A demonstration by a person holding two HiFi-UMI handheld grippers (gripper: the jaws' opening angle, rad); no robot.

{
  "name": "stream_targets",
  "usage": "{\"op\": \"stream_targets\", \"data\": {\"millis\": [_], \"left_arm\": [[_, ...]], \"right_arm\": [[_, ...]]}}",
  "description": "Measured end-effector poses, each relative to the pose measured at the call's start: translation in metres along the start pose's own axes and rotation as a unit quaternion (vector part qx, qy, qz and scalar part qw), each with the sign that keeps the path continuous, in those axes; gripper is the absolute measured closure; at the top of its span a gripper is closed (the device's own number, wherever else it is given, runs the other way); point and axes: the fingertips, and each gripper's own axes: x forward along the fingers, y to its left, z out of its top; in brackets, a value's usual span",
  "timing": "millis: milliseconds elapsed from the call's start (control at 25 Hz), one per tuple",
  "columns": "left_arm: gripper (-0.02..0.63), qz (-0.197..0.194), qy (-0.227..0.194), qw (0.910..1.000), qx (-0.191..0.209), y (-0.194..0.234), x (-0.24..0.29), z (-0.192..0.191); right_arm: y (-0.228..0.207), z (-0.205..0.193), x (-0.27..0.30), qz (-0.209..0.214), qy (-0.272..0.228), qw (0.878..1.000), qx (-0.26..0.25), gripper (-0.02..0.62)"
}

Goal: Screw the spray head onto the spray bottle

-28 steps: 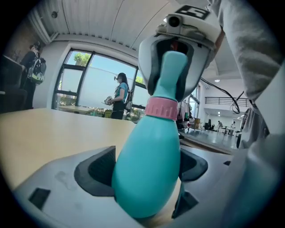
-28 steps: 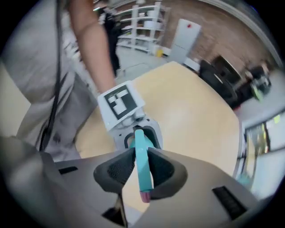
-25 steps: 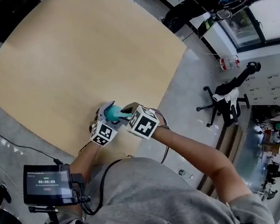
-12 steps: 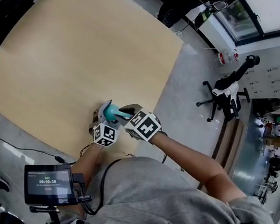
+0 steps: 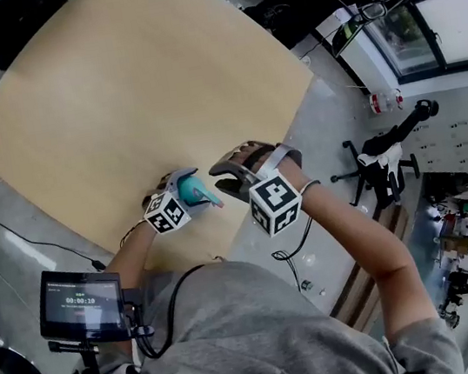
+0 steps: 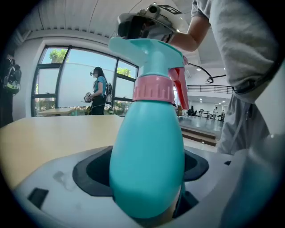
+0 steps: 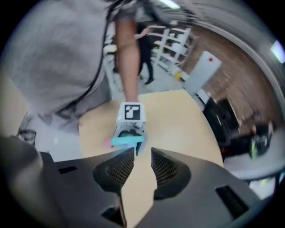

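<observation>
While left claw (image 6: 147, 171) clamps the spray bottle (image 6: 149, 129), right claw (image 7: 139, 165) gapes slightly, seemingly empty.

- Two tools in my hands: my left gripper (image 6: 144, 178) and my right gripper (image 7: 142, 156).
- Two marker cubes (image 5: 166, 213), one on each.
- One spray bottle (image 6: 147, 133).
- One spray head (image 6: 149, 53).
- One table (image 5: 130, 84).
- One screen (image 5: 81, 305), at 8 o'clock in the head view.
- One office chair (image 5: 380, 163), at 3 o'clock.

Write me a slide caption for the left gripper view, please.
Left hand-held gripper clamps a teal spray bottle with pink-collared spray head fitted; right hand-held gripper hovers above it.
</observation>
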Motion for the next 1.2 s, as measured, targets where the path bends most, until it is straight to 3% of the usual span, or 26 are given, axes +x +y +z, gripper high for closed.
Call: {"op": "stream_targets", "data": {"millis": [80,160,320,640,720,880,1200], "left_arm": [[0.219,-0.024,0.005,0.9997,-0.001,-0.002,-0.001,-0.001],[0.217,-0.040,0.007,0.9992,-0.003,-0.004,-0.002,-0.002],[0.213,-0.056,0.010,0.9984,-0.005,-0.006,-0.002,-0.002],[0.206,-0.080,0.013,0.9966,-0.010,-0.013,-0.004,-0.004],[0.204,-0.082,0.014,0.9965,-0.007,-0.013,-0.005,-0.003],[0.202,-0.078,0.012,0.9968,-0.012,-0.012,-0.004,-0.002],[0.202,-0.049,-0.002,0.9985,-0.023,-0.011,-0.005,-0.002]], "right_arm": [[0.014,-0.002,0.008,0.019,0.043,0.989,-0.139,0.494],[0.028,0.002,0.019,0.036,0.042,0.976,-0.209,0.492],[0.043,0.010,0.036,0.047,0.020,0.957,-0.286,0.481],[0.046,0.015,0.054,0.055,0.008,0.932,-0.359,0.460],[0.046,0.017,0.057,0.061,0.006,0.933,-0.356,0.454],[0.044,0.016,0.055,0.063,0.005,0.952,-0.300,0.442],[0.040,0.015,0.053,0.012,0.014,0.986,-0.163,0.442]]}}
